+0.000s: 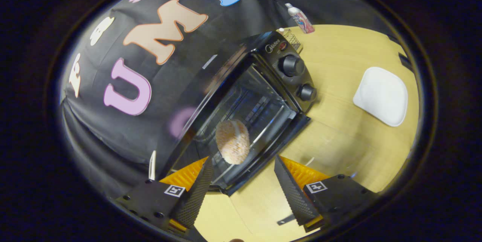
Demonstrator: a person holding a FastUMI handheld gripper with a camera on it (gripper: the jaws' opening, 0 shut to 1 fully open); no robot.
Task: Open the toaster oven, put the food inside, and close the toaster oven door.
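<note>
A black toaster oven [263, 83] stands on the wooden table [339, 147], with two knobs [292, 65] on its panel. Its door [269, 151] looks let down toward the table, and the wire rack inside is in plain sight. A round, crumbed piece of food [232, 142] rests on that rack, just ahead of my fingers. My gripper [244, 193] is open, nothing between its fingers. The left fingertip [201, 185] is close to the door's near corner; the right fingertip [290, 189] hangs over bare table.
A white square plate [381, 95] lies on the table beyond the right finger. Behind the oven stand a small wire basket [292, 38] and a bottle [300, 17]. Black cloth hangs close behind and beside the oven.
</note>
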